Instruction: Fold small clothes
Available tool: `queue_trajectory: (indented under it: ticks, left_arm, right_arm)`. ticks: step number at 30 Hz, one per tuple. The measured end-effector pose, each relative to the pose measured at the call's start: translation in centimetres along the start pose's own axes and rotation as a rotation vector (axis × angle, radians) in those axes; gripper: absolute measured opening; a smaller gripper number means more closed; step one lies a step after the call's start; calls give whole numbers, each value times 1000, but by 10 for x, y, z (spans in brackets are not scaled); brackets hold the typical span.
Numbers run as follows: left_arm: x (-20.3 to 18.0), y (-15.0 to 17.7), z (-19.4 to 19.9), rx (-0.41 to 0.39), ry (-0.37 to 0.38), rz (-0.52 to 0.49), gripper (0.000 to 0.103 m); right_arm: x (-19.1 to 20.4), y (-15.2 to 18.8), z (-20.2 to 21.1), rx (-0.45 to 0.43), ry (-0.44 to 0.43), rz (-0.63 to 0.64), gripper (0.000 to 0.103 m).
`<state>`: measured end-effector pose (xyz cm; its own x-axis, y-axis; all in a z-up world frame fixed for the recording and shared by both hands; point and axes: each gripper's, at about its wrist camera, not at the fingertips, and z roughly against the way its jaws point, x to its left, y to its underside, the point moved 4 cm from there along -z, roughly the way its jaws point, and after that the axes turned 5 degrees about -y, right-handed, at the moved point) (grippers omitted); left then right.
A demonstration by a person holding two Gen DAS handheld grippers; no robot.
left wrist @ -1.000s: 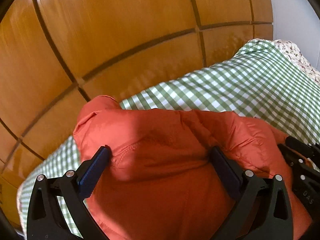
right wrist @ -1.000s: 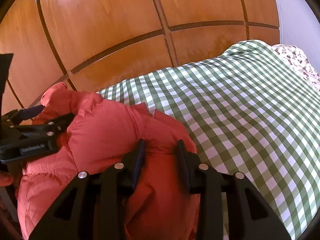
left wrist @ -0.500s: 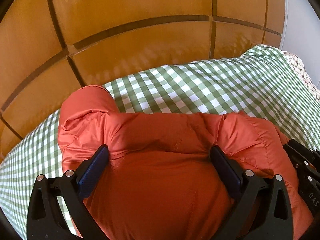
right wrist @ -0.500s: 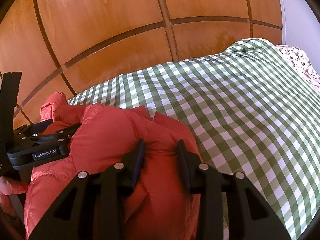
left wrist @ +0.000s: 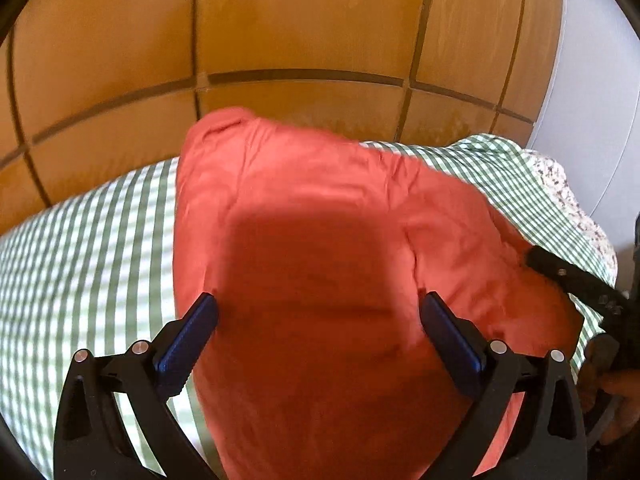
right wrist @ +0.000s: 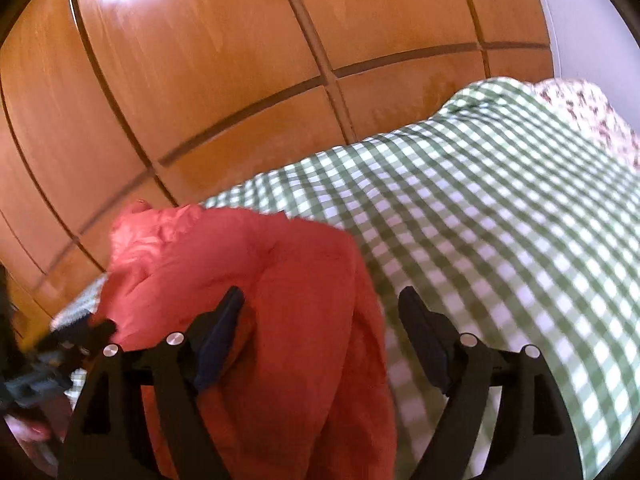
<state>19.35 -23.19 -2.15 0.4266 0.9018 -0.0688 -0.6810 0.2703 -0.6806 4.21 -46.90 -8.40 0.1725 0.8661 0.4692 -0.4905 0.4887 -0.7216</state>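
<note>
An orange-red padded jacket (left wrist: pixel 320 248) lies bunched on a green-and-white checked bedcover (left wrist: pixel 80 264). My left gripper (left wrist: pixel 316 312) is open, its blue-padded fingers (left wrist: pixel 192 332) wide apart on either side of the jacket's bulk. In the right wrist view the jacket (right wrist: pixel 256 288) lies at the lower left on the checked cover (right wrist: pixel 500 240). My right gripper (right wrist: pixel 320 312) is open, with the jacket's right edge between its fingers but not pinched. The right gripper also shows at the left wrist view's right edge (left wrist: pixel 584 284).
A glossy wooden panelled wall (left wrist: pixel 280 32) rises directly behind the bed. A floral fabric (right wrist: pixel 592 108) lies at the bed's far right corner beside a white wall (left wrist: pixel 592 80). The left gripper's body shows at the right wrist view's lower left (right wrist: pixel 48 352).
My right gripper has opened and let go of the jacket. Both grippers have swung, and the jacket now lies spread further over the cover. The left gripper stays open.
</note>
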Motion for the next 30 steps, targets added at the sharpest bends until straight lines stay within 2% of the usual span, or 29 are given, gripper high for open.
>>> queue_trajectory:
  ticks: [4, 9, 13, 16, 20, 24, 28, 30]
  left_arm:
    - [-4, 9, -8, 7, -19, -10, 100]
    - [-3, 7, -21, 24, -20, -19, 100]
    - [3, 12, -8, 20, 13, 8, 100]
    - [10, 22, 7, 13, 43, 74, 100]
    - [19, 39, 24, 0, 91, 122, 100]
    - [25, 54, 25, 21, 143, 154, 100]
    - [31, 53, 29, 58, 191, 196, 100]
    - [33, 51, 35, 38, 217, 195, 100]
  right_arm:
    - [3, 13, -1, 59, 46, -10, 84]
    - [-17, 23, -26, 124, -1, -143, 96]
    - [-17, 23, -16, 121, 14, -145, 97]
    - [-9, 20, 4, 91, 44, -112, 98]
    - [1, 22, 25, 76, 38, -76, 98]
    - [-3, 28, 20, 111, 105, -46, 101]
    - [-11, 27, 20, 132, 93, -113, 101]
    - [-6, 23, 27, 123, 90, -95, 101]
